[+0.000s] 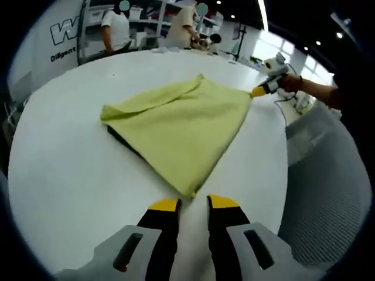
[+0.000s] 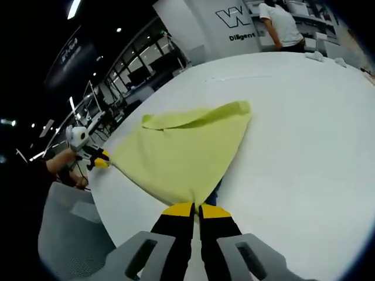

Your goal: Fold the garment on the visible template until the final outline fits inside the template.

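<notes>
A yellow-green garment (image 1: 181,126) lies spread on the white table (image 1: 70,170), one edge folded over at the back. A dark template (image 1: 124,140) peeks out under its left edge, and again as the dark template (image 2: 216,188) near my right jaws. My left gripper (image 1: 193,203) is open, its yellow tips apart at the garment's near corner, with bare table between them. My right gripper (image 2: 197,210) is shut on another corner of the garment (image 2: 181,155). From the left gripper view the right gripper (image 1: 256,91) pinches the far right corner. The left gripper (image 2: 101,160) meets the cloth's left corner.
A grey chair (image 1: 328,175) stands past the table's right edge, and shows as the grey chair (image 2: 70,222) in the right gripper view. People (image 1: 116,28) stand by shelves beyond the far edge. A person's hand (image 1: 293,82) holds the right gripper.
</notes>
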Motion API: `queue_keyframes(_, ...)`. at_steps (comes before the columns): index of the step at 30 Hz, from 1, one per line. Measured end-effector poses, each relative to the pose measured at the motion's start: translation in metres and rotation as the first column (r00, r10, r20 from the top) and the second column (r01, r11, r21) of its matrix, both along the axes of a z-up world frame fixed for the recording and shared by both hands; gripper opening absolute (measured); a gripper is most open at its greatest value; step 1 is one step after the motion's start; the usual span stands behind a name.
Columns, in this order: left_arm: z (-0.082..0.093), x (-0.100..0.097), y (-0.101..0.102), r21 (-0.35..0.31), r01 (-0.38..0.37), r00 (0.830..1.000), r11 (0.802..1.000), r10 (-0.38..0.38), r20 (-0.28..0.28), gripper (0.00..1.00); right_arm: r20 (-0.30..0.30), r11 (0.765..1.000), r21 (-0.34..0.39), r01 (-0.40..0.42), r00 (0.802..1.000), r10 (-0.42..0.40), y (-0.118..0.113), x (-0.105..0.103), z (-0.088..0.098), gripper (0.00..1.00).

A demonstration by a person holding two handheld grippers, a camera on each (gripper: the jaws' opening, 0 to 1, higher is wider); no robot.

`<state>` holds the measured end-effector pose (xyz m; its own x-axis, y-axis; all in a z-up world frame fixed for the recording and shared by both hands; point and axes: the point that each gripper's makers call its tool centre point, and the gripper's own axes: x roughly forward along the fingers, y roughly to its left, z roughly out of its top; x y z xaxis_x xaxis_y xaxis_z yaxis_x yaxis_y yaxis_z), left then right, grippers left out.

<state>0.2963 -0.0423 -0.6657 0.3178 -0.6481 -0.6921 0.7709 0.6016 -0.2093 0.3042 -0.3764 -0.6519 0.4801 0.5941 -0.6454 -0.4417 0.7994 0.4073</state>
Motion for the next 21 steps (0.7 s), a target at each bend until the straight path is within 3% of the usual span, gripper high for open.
queue_keyframes(2, 0.001, 0.001, -0.002, -0.033, -0.041, 0.999, 0.999, 0.041, -0.015, 0.18, 0.0, 1.0, -0.002, -0.001, 1.0, 0.001, 0.0, 0.0, 0.0, 0.0)
queue_keyframes(12, -0.006, 0.008, -0.001, -0.033, -0.102, 0.995, 0.994, 0.102, -0.018, 0.07, -0.003, 1.0, -0.012, -0.006, 1.0, 0.006, 0.0, 0.0, -0.002, 0.0)
queue_keyframes(15, -0.01, 0.008, 0.002, 0.004, -0.071, 0.998, 0.998, 0.071, 0.002, 0.04, 0.0, 1.0, -0.013, -0.006, 1.0, 0.006, -0.001, 0.001, -0.002, 0.0)
queue_keyframes(16, -0.009, 0.008, 0.002, 0.025, -0.031, 0.999, 0.999, 0.03, 0.033, 0.03, 0.0, 1.0, -0.014, -0.006, 1.0, 0.006, -0.001, 0.001, -0.002, 0.0)
queue_keyframes(19, -0.009, 0.005, 0.002, 0.053, 0.023, 0.998, 0.998, -0.026, 0.053, 0.01, 0.004, 1.0, -0.018, -0.008, 1.0, 0.008, -0.002, 0.001, -0.001, 0.0)
queue_keyframes(21, -0.008, 0.007, 0.004, 0.061, 0.022, 0.998, 0.998, -0.025, 0.056, 0.01, 0.006, 1.0, -0.016, -0.008, 1.0, 0.009, -0.002, 0.001, 0.0, 0.0)
